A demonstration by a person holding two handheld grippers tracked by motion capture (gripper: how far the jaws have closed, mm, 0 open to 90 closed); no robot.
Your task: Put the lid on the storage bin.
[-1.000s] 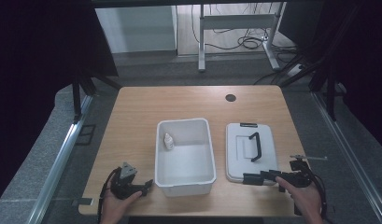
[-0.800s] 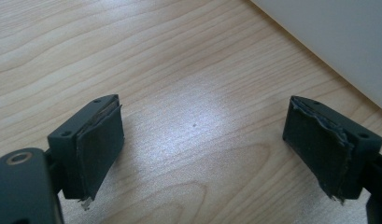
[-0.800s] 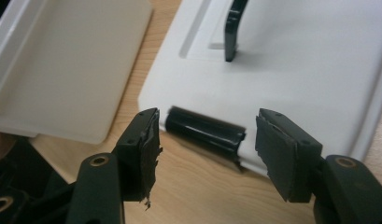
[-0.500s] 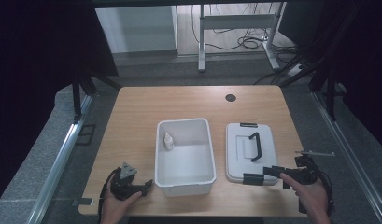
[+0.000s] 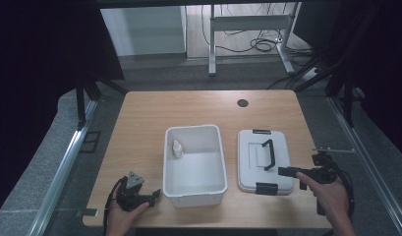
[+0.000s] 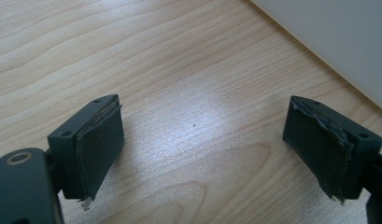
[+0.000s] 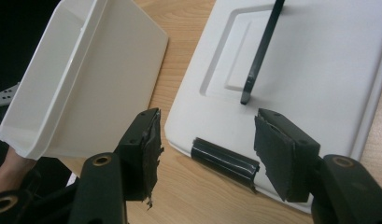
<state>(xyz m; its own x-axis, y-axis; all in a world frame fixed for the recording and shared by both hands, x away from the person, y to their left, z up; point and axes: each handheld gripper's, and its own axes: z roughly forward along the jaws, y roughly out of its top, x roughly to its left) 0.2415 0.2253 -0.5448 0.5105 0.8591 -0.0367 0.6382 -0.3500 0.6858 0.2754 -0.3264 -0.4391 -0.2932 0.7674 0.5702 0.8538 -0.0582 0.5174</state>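
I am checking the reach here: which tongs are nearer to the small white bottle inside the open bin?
Left. The left tongs sit by the bin's near-left corner, closer to the bottle. The right tongs hover over the lid's near-right part, across the bin.

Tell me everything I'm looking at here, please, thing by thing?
Bin: one, white, open, table centre.
Small bottle: one, whitish, inside the bin's far left corner.
Lid: one, white with black handle and black clips, flat, right of the bin.
Table: one, light wood.
Desk frame: one, pale, on the floor beyond.
Left gripper: black, open, over bare wood near the bin.
Right gripper: black, open, at the lid's near clip.
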